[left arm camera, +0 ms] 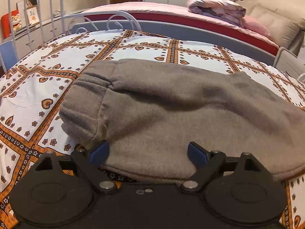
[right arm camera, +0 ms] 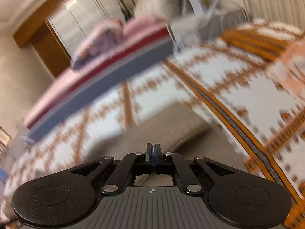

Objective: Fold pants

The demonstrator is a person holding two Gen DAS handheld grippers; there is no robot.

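The grey fleece pants [left arm camera: 162, 110] lie folded on the patterned bedspread [left arm camera: 57, 76], with the cuffed leg ends at the left. My left gripper [left arm camera: 148, 150] is open, its blue pads on either side of the near folded edge, resting low on the cloth. In the blurred right wrist view, my right gripper [right arm camera: 153, 152] is shut with nothing between the pads, above a grey stretch of the pants [right arm camera: 158, 131]. That view is tilted and smeared by motion.
A white metal bed frame [left arm camera: 28, 19] stands at the back left. A second bed with a pink sheet and a folded quilt [left arm camera: 215, 7] lies beyond. A beige sofa [left arm camera: 276, 22] is at the far right.
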